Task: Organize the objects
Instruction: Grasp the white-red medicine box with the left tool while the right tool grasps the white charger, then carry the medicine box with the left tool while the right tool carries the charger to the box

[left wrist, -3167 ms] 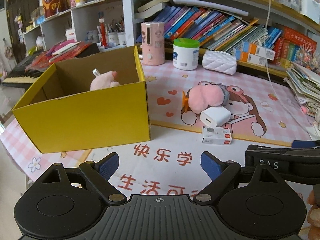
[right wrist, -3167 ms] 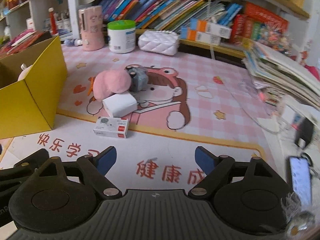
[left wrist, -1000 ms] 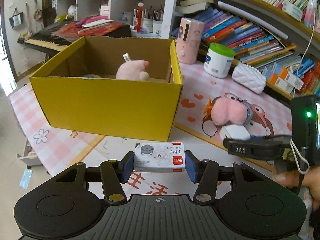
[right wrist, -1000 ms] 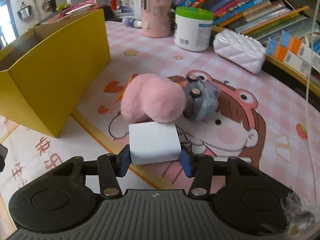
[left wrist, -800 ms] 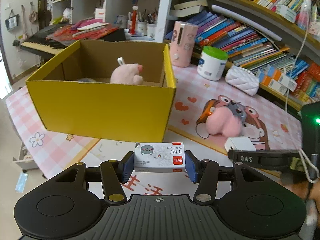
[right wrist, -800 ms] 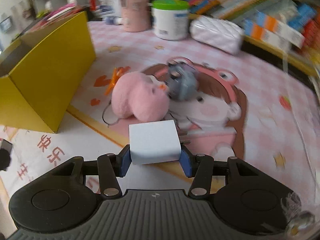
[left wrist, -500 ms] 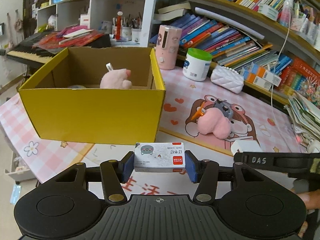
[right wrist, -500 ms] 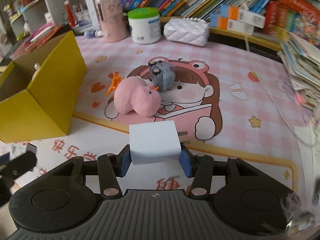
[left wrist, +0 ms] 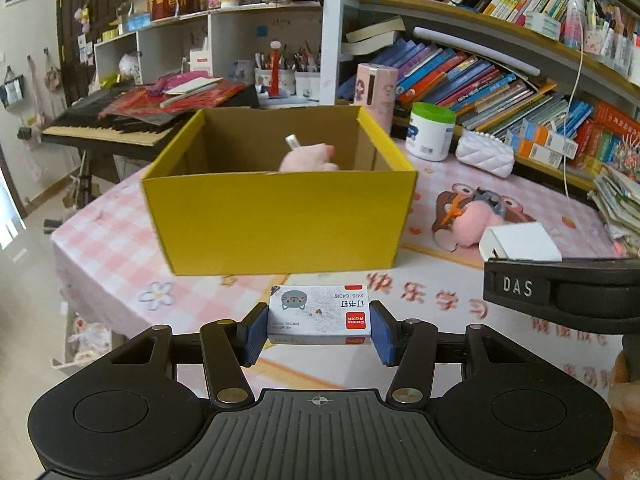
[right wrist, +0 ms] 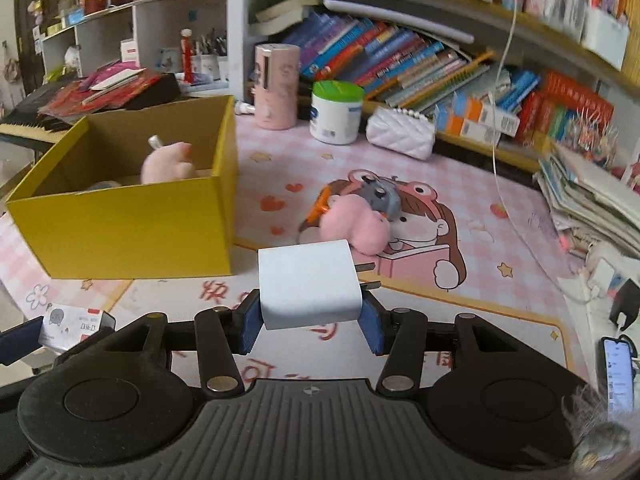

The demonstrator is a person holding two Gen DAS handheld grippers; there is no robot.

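Note:
My left gripper (left wrist: pixel 318 332) is shut on a small white staple box (left wrist: pixel 319 314) with a red label, held in the air in front of the yellow cardboard box (left wrist: pixel 280 216). My right gripper (right wrist: pixel 310 322) is shut on a white plug charger (right wrist: pixel 308 284), held above the mat to the right of the yellow box (right wrist: pixel 120 224). The charger also shows in the left wrist view (left wrist: pixel 518 242). A pink plush (left wrist: pixel 308 158) lies inside the box. A pink fluffy toy (right wrist: pixel 354 224) and a grey toy (right wrist: pixel 380 194) lie on the mat.
A pink cylinder (right wrist: pixel 277 86), a green-lidded white jar (right wrist: pixel 336 112) and a white quilted purse (right wrist: pixel 400 136) stand at the back below bookshelves. A paper stack (right wrist: pixel 592 200) and a phone (right wrist: pixel 618 374) are at the right. The table edge (left wrist: pixel 80 272) drops off left of the box.
Both grippers closed on their objects and lifted them off the mat. Both have since pulled back and up, and the left has swung to face the yellow box.

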